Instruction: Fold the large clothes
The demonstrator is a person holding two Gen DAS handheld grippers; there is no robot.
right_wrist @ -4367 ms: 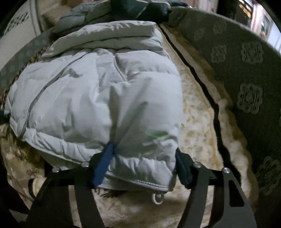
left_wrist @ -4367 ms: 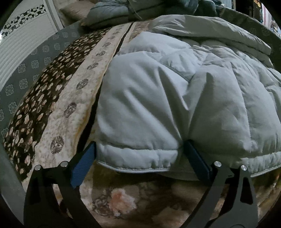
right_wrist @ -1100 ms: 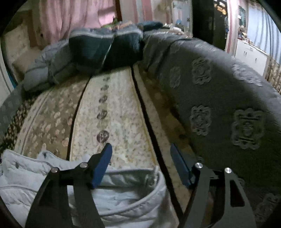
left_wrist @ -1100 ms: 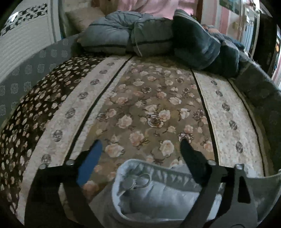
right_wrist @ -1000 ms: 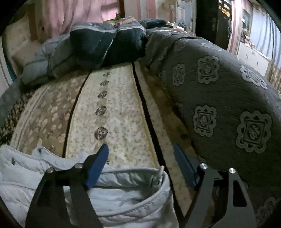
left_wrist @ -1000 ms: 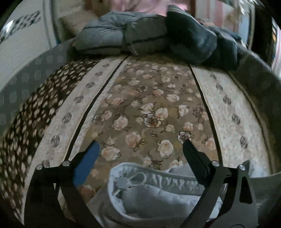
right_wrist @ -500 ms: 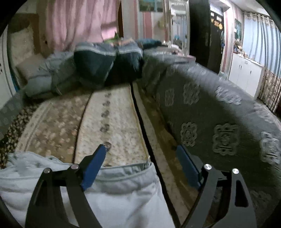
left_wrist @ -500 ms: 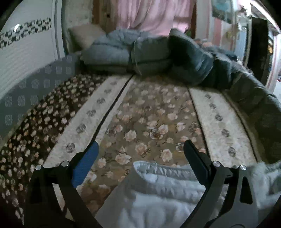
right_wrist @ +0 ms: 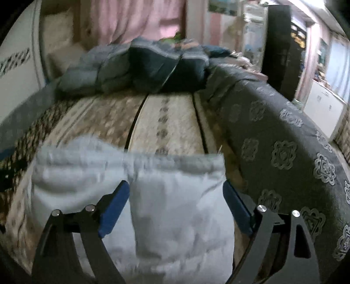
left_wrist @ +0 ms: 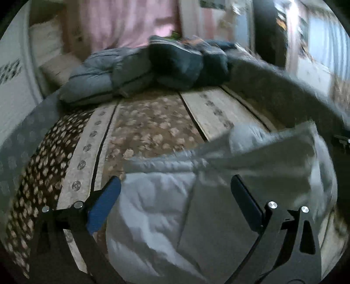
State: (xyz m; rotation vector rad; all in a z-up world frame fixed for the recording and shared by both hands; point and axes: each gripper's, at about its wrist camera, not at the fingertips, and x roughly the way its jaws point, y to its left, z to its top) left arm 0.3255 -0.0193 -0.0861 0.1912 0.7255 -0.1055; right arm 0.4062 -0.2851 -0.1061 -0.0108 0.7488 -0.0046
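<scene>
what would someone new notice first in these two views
The pale grey puffy jacket fills the foreground of both views, bunched between each tool's wide-set fingers. Behind it stretches the floral patterned blanket, with a heap of dark blue and grey padded clothes at its far end, before pink curtains.

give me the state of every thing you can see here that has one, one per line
Pale puffy jacket: bunched on the bed, blurred, lying between both grippers' fingers.
Left gripper: open.
Right gripper: open, fingers just widened, jacket between them.
Dark bedding pile: heaped at the far end.
Floral blanket: spread flat.
</scene>
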